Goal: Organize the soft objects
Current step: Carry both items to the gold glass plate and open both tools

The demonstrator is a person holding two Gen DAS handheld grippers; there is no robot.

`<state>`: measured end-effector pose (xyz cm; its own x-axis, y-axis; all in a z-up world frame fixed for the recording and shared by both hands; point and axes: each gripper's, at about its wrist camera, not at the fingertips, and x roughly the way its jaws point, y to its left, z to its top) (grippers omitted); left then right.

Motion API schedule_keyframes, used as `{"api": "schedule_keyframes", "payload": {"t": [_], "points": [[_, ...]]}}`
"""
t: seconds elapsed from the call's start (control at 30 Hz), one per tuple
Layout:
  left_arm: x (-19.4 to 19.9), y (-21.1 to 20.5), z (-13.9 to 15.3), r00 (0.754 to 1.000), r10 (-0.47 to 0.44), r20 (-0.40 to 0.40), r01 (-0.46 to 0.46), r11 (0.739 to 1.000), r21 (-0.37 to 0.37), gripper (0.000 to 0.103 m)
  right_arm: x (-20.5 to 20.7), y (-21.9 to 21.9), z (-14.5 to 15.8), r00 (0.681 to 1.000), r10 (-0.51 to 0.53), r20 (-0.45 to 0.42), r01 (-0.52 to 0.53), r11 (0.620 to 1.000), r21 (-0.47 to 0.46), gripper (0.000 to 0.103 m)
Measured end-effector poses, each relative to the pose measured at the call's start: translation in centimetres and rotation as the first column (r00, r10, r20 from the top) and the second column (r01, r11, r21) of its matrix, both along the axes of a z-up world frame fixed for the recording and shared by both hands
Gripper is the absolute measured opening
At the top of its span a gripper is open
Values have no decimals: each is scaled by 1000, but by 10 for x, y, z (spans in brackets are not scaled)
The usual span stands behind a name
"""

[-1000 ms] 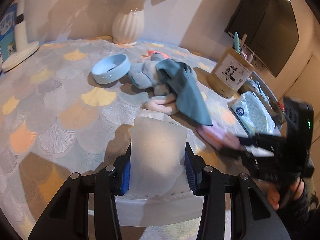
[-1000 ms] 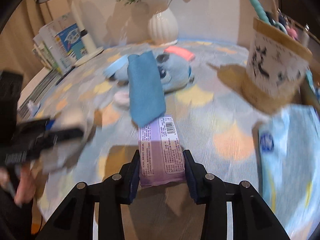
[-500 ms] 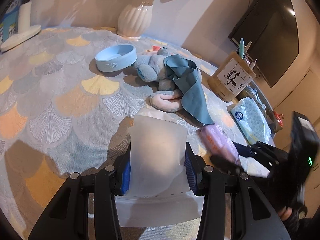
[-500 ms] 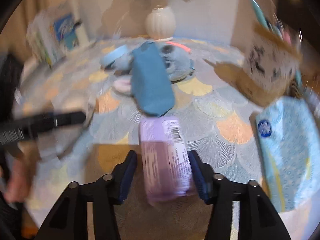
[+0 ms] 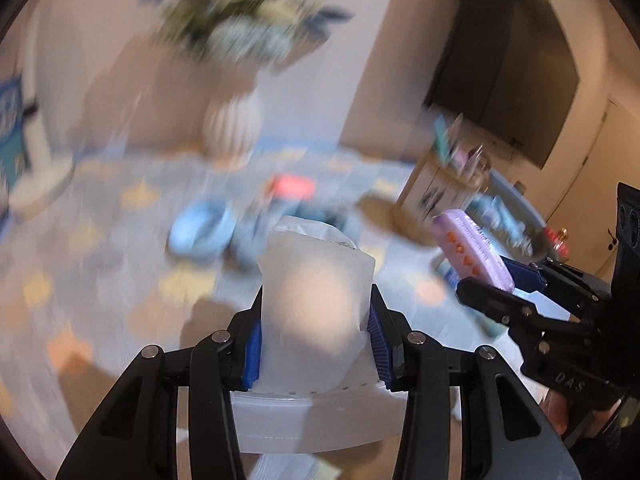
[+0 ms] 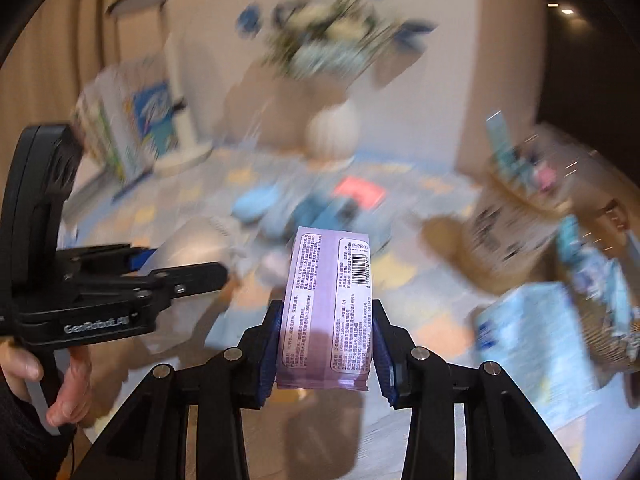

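While both views are blurred, the left tool [image 5: 316,340] is seen pinching a translucent white soft pack [image 5: 314,300] between its blue pads, held above the patterned desk [image 5: 100,264]. A purple tissue pack [image 6: 326,304] is clamped by the right tool [image 6: 326,344], likewise clear of the desk.

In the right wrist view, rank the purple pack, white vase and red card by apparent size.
1. purple pack, though it sits nearest the camera
2. white vase
3. red card, blurred but clearly smallest
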<state>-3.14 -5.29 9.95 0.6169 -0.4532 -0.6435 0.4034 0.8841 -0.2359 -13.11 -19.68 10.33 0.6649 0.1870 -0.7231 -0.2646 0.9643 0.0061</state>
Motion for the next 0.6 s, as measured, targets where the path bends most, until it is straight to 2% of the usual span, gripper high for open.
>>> {"api": "schedule_keyframes", "payload": {"t": [0.13, 0.23, 0.3, 0.47, 0.6], "points": [[20, -40, 51, 996, -36, 87, 37, 999, -11, 41, 5, -43, 43, 989, -95, 110, 92, 995, 29, 40], [44, -81, 86, 991, -68, 116, 75, 996, -53, 41, 12, -92, 76, 964, -198, 178, 186, 979, 83, 40], [57, -110, 102, 986, -109, 124, 120, 990, -81, 41, 15, -122, 90, 945, -262, 194, 242, 963, 121, 40], [67, -197, 121, 962, -222, 160, 234, 970, -60, 41, 28, -213, 104, 867, -467, 176, 433, 879, 200, 40], [71, -263, 107, 948, -301, 108, 306, 951, -40, 41, 33, -272, 93, 798, -588, 133, 557, 804, 208, 40]]}}
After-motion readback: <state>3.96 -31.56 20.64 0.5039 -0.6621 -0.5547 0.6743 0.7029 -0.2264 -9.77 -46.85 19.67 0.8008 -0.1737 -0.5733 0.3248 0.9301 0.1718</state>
